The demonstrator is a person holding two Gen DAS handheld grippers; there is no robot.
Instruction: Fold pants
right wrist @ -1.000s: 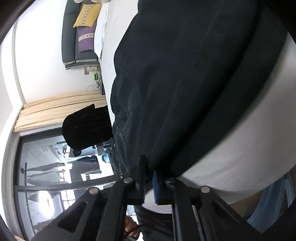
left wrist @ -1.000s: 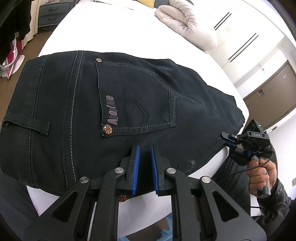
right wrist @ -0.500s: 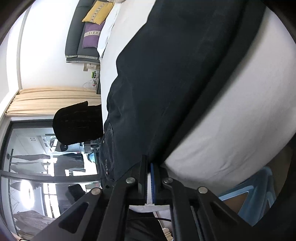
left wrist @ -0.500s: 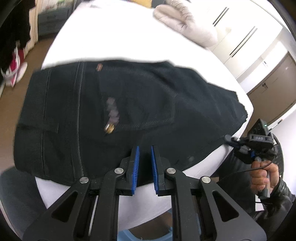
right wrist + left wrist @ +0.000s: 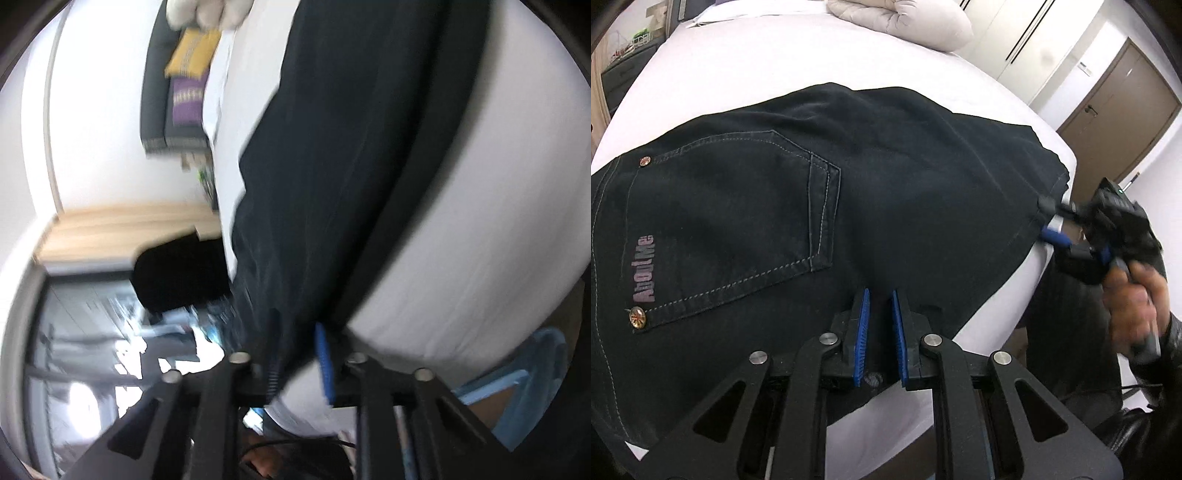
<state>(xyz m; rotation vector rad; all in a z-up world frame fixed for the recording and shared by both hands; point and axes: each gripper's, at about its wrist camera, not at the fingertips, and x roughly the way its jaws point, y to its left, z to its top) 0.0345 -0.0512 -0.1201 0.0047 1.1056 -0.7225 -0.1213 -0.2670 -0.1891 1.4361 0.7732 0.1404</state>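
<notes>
A: Two grippers here. Left hand-held gripper (image 5: 878,325) is nearly shut over the pants (image 5: 886,177), but is it gripping cloth?

B: Can't tell. Right hand-held gripper (image 5: 1049,218) has just been opening, hem edge between its pads, probably regripping for the fold. Pants lie flat across the bed (image 5: 768,62), pillow (image 5: 901,20) beyond.

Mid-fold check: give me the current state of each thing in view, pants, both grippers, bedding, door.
Black pants: lying flat on the bed, back pocket up, folded lengthwise.
Left gripper: shut on the pants' near edge.
Right gripper: jaws have just been opening, pants' hem edge between them.
White bed: sheet smooth under the pants.
Beige duvet: rolled up at the far end.
Brown door: closed.
</notes>
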